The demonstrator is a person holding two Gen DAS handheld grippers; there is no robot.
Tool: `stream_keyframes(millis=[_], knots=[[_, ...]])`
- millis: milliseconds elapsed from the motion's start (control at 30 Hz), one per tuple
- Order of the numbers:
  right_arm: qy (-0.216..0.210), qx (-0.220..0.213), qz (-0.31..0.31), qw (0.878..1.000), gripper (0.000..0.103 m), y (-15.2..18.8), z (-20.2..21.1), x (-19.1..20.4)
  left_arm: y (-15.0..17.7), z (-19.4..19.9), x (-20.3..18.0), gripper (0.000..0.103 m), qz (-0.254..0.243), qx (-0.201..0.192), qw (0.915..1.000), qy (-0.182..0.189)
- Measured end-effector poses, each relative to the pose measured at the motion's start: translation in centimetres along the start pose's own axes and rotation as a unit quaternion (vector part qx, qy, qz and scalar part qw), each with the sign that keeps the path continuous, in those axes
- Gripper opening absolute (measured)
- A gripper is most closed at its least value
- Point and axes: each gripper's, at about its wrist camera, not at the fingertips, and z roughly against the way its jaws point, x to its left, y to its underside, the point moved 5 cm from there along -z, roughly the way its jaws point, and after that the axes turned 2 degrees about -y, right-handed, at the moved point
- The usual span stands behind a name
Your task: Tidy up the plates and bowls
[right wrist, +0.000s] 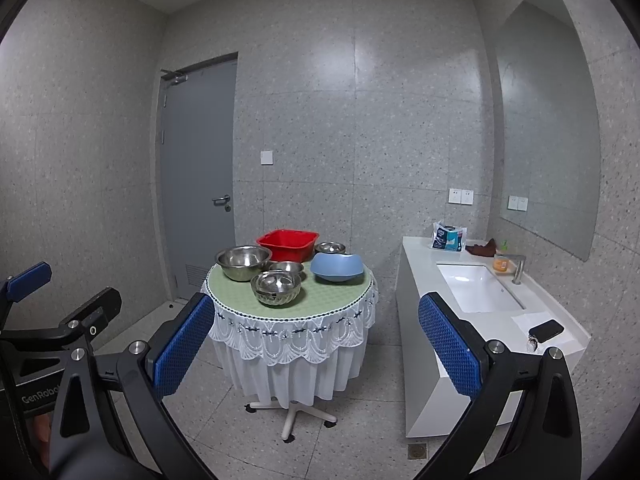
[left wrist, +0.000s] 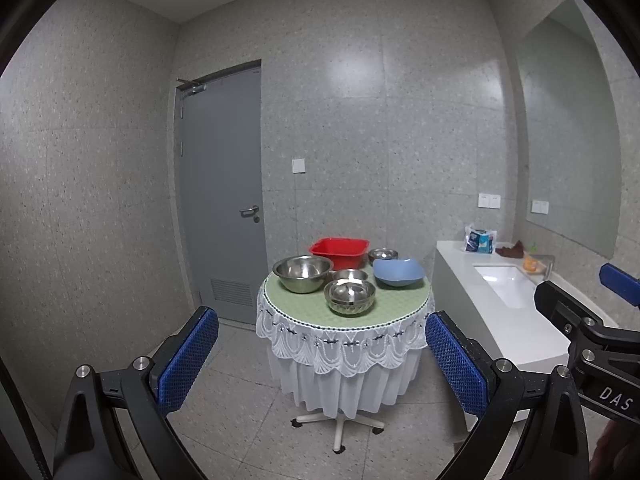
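Well apart: table (right wrist: 352, 300), both jaws wide.

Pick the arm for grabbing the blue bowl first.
Right, tentatively. The blue bowl sits on the table's right side, nearer the right gripper. Both sets of jaws are open, empty and far back.

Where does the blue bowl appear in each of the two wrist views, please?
Left wrist view: the blue bowl sits right of centre, at the right edge of the round table.
Right wrist view: the blue bowl sits near the centre, again at the table's right edge.
Shared landmark: the red tub, behind and left of the bowl in both.
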Motion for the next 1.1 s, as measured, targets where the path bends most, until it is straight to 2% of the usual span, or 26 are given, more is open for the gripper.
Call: stream_keyframes(millis=[333,1100], knots=[[-0.006,-0.001,-0.003,1.000,0.103,0.1,-1.2,0.5,0.2,-0.6,-0.7,0.102,-0.002,-0.003,1.0000,-0.008],[-0.023,0.006,-0.003,1.000,0.103,0.3,-2.5,-1.1,0.8,-3.0,-1.5,0.102,0.003,0.003,0.9998,-0.019]])
